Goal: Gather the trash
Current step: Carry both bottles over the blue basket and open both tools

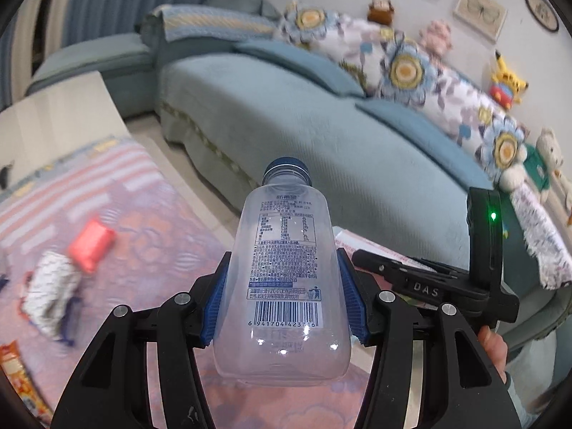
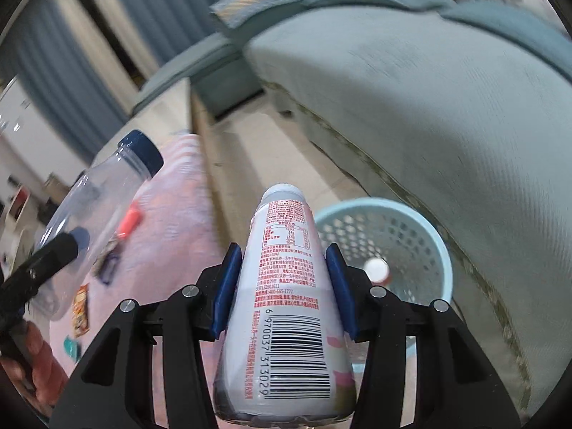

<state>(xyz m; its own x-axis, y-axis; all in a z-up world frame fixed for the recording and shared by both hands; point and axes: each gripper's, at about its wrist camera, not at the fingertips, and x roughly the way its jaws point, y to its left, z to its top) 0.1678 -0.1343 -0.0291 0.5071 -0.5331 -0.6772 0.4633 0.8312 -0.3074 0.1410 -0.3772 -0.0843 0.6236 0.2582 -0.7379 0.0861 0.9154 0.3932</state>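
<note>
Right tongs [image 2: 284, 282] clamp white bottle [image 2: 286, 296]; blue basket [image 2: 434, 236] beyond.

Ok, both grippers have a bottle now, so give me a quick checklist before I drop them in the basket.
1. Left gripper gripping clear bottle: ok, blue pads press both sides.
2. Right gripper gripping white bottle: ok, pads on both sides.
3. Caps on: ok, blue cap on clear bottle; white one's top looks closed.
4. Basket in reach: ok, on the floor just beyond the right gripper.
5. Basket has room: ok, one small item inside.
6. Bottles over the basket: not ok, both are short of its rim.
</note>
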